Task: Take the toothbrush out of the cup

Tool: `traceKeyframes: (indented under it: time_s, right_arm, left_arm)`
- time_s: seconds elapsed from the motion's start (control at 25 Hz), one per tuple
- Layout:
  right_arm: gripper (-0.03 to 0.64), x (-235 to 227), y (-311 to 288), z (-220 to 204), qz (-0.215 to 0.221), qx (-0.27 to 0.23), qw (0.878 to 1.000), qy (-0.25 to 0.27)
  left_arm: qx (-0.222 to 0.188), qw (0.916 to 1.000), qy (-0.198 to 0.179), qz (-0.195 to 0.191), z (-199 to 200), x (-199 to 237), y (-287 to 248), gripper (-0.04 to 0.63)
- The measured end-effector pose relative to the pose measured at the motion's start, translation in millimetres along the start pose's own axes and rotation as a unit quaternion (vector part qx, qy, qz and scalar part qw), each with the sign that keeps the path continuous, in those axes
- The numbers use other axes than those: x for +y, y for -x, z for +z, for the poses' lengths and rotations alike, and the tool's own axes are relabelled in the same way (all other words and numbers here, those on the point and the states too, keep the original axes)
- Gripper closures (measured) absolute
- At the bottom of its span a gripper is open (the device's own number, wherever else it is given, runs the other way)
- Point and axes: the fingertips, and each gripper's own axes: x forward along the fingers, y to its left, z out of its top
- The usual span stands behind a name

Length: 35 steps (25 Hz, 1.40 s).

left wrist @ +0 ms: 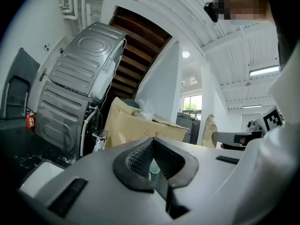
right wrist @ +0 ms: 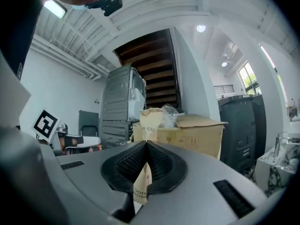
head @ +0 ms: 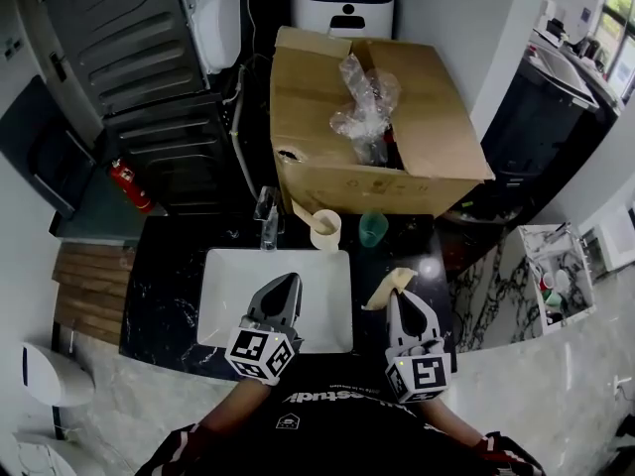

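Your right tongs (head: pixel 400 303) clamp the tan paper-sleeved toothbrush (head: pixel 389 286) jutting past their tips; likely light and crushable, so grip its stiff handle. Left tongs (head: pixel 288 286): closed, empty.

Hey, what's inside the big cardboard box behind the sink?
Crumpled clear plastic bulges out of the open top of the cardboard box. Whatever lies beneath is hidden by the plastic, the flaps and the dark of the opening.
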Motion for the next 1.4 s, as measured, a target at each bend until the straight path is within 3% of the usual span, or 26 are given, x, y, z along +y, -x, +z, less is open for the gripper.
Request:
traceKeyframes:
  time_s: [0.28,0.52,0.6,0.76,1.12,1.4]
  right_arm:
    - [0.580,14,-2,-6,0.023,-0.002,1.000,-0.003]
    - [0.580,13,-3,-6,0.024,-0.005,1.000,-0.006]
    - [0.580,13,-2,-4,0.023,-0.008,1.000,-0.007]
    - [0.580,13,-2,-4,0.025,-0.007,1.000,-0.008]
    - [0.580,11,-2,-6,0.024,-0.007,1.000,-0.019]
    - [0.580,8,0,-4,0.027,-0.013,0.999,-0.029]
  left_arm:
    - [0.004,0.9998,0.020,0.004,-7,5,-1,0.581]
    - [-0.012,0.9999,0.012,0.004,-3,3,-1,0.576]
    - [-0.016,0.9998,0.007,0.000,-1,1,-2,0.497]
    - [-0.017,0.9998,0.005,0.003,-2,2,-4,0.423]
    - [0.001,0.9998,0.007,0.019,-12,15,-22,0.414]
    - [0.028,0.9983,0.018,0.048,-33,41,-72,0.414]
